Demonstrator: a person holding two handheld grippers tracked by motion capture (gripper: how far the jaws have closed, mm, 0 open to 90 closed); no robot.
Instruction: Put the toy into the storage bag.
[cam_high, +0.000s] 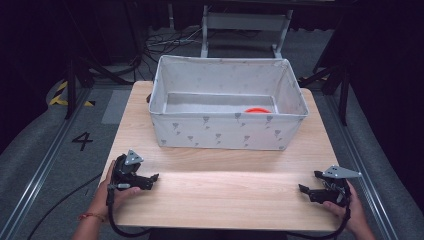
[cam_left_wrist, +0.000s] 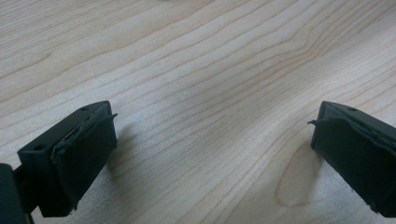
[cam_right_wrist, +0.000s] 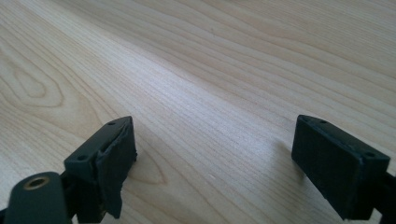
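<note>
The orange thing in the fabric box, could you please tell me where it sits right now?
In the high view the orange thing lies on the floor of the fabric box, toward its right end, close behind the front wall.

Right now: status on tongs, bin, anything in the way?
Left tongs open, empty, low over the table. Right tongs open, empty. Fabric bin upright, orange thing inside. Nothing between tongs and bin.

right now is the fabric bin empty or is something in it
Not empty: an orange object lies on the floor of the fabric bin, near its right front corner. What it is cannot be told.
</note>
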